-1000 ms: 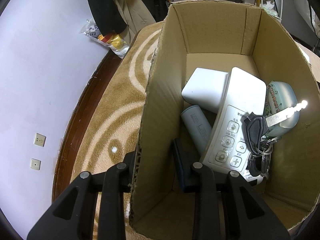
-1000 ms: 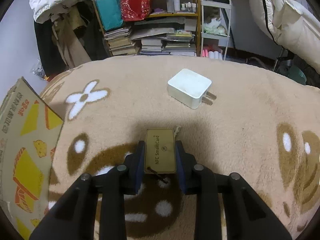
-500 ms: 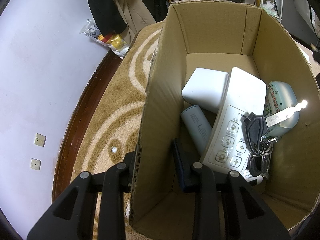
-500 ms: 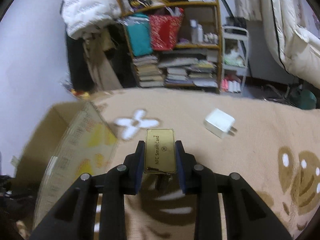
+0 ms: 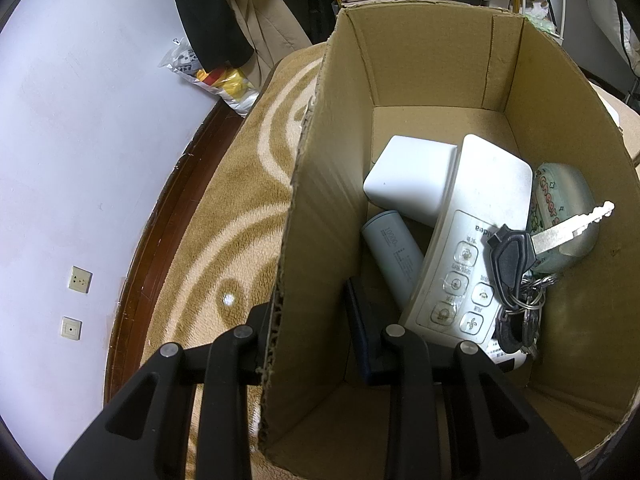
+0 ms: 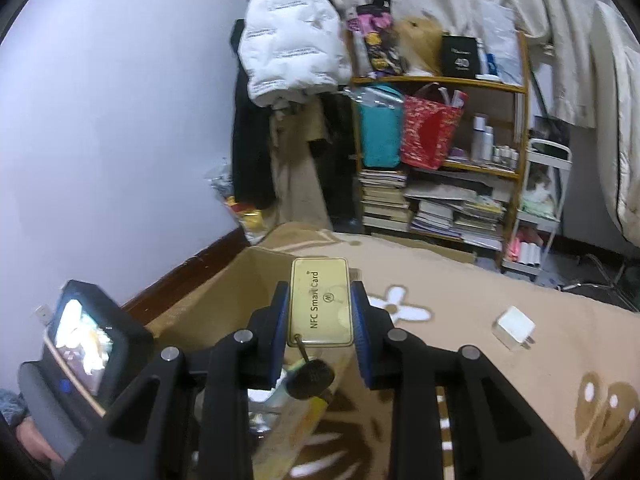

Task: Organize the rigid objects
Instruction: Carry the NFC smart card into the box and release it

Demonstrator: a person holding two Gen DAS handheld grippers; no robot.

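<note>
In the left wrist view my left gripper (image 5: 310, 320) is shut on the left wall of a cardboard box (image 5: 316, 208), one finger outside and one inside. The box holds a white remote (image 5: 472, 248), a white block (image 5: 412, 178), a grey power bank (image 5: 394, 248), a pale green case (image 5: 560, 208) and a bunch of keys (image 5: 516, 264). In the right wrist view my right gripper (image 6: 320, 308) is shut on a gold NFC smart card (image 6: 322, 308), held in the air over the box's opening (image 6: 224, 300). A white charger (image 6: 514, 328) lies on the rug to the right.
A beige patterned rug (image 6: 520, 380) covers the floor. A cluttered bookshelf (image 6: 440, 168) and hanging coats (image 6: 288, 60) stand at the far wall. The other hand-held device with a lit screen (image 6: 84, 340) shows at the lower left. A wall with sockets (image 5: 78, 280) lies left of the box.
My right gripper has lifted the smart card off the rug and swung left until it hangs over the box; the charger stayed behind. The left gripper has kept its hold on the box wall.
</note>
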